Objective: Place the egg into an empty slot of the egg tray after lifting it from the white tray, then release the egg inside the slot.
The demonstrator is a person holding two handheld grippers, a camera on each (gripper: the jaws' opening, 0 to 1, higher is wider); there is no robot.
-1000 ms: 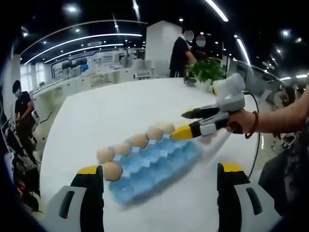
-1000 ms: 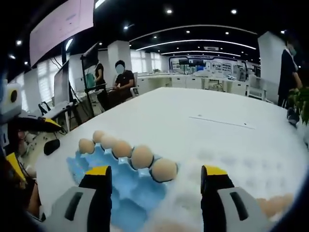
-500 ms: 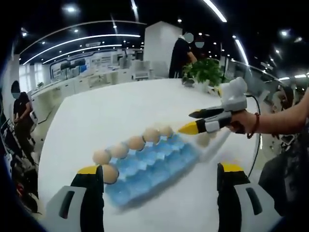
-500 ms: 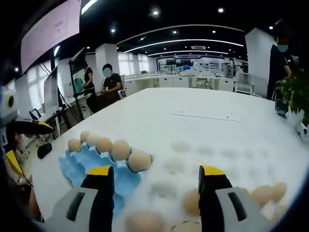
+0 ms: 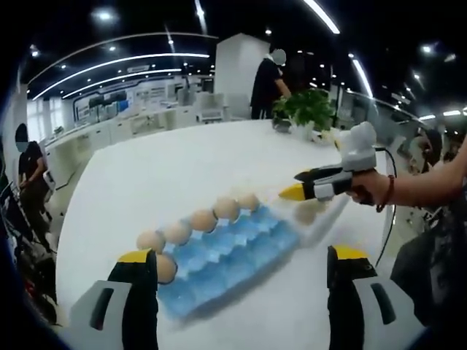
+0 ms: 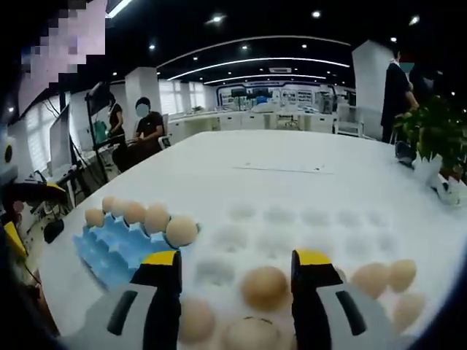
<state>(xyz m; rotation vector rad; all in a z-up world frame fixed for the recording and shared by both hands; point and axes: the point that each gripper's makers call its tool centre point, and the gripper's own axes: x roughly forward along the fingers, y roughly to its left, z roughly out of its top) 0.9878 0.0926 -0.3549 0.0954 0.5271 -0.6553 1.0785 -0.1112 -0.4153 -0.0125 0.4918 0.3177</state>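
So the right gripper (image 6: 235,268) hangs low over the white tray (image 6: 306,222), jaws spread apart with one egg (image 6: 264,286) sitting between the yellow tips — whether they touch it can't be told. More eggs lie around it in the tray's near slots, and a few off toward the right edge. The blue egg tray (image 6: 109,244) sits just left of the white one on the white table (image 6: 292,175), with a row of eggs along its far side.

From the left gripper view, the left gripper (image 5: 241,262) hovers above the table (image 5: 182,168) near the blue tray's (image 5: 226,251) end, jaws wide and holding nothing. The right gripper (image 5: 300,188) comes in from the right, a hand (image 5: 372,191) on its grip, its tips above the white tray (image 5: 321,219) — beyond it stands a potted plant (image 5: 306,109).
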